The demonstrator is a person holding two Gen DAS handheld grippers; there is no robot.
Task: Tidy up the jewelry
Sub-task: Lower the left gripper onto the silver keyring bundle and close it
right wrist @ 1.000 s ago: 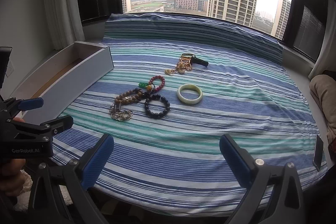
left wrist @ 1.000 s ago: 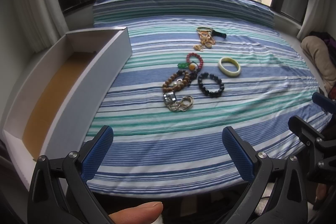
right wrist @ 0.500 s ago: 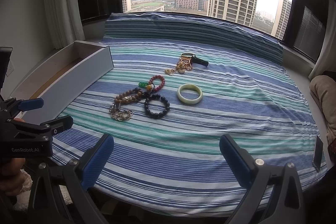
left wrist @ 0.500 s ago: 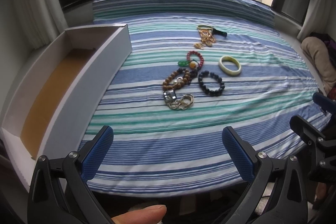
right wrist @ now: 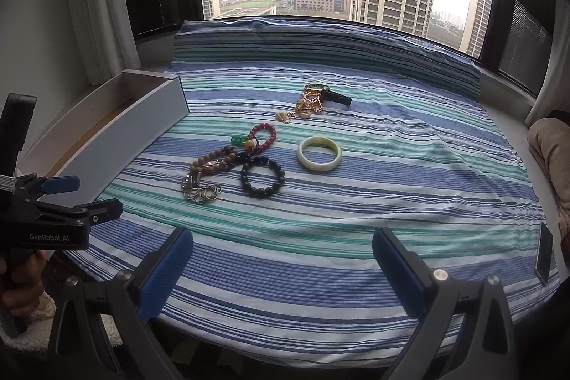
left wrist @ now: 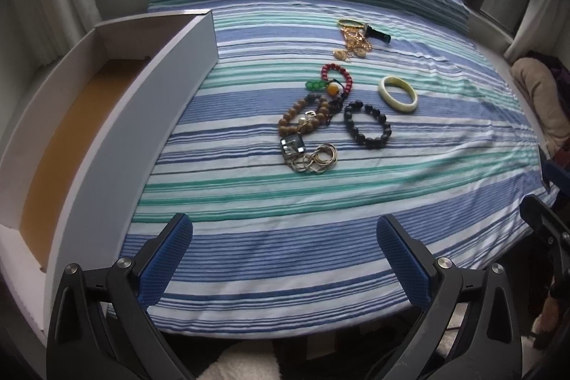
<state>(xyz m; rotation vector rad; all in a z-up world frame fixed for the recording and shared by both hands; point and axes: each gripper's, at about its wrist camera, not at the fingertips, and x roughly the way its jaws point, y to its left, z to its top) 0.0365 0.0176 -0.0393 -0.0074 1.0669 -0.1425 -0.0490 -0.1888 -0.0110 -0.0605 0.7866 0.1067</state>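
**Left wrist view: both grippers wait at the near edge, nothing lifted yet**

Left wrist view, nearest first: the left gripper (left wrist: 285,255) has its jaws spread wide and empty over the near edge of the striped bed cover (left wrist: 267,237). Compared with a second ago, a fingertip that showed at 6 o'clock is gone from the frame, and the white box (left wrist: 107,145) at 9 o'clock looms larger and sits further in; the camera has shifted a little, toward the box as far as I can judge. The jewelry itself has not moved.

The right gripper (right wrist: 283,259) is likewise spread and holds nothing, and its view reads the same as half a second ago.

Going farther out, toward 12 o'clock from the left jaws: a bunch of thin metal rings (left wrist: 317,161) touching a square silver piece (left wrist: 293,145), then a wooden bead bracelet (left wrist: 302,116) tangled with a red bead bracelet (left wrist: 336,77). Just beside them at 1 o'clock lies a black bead bracelet (left wrist: 368,129), apart from a pale jade bangle (left wrist: 397,94). Farthest is a gold chain heap (left wrist: 354,40).

My reading: sorting has not begun. The box is empty, so each piece likely goes there; the tangled cluster may drag neighbours along when one is pulled.
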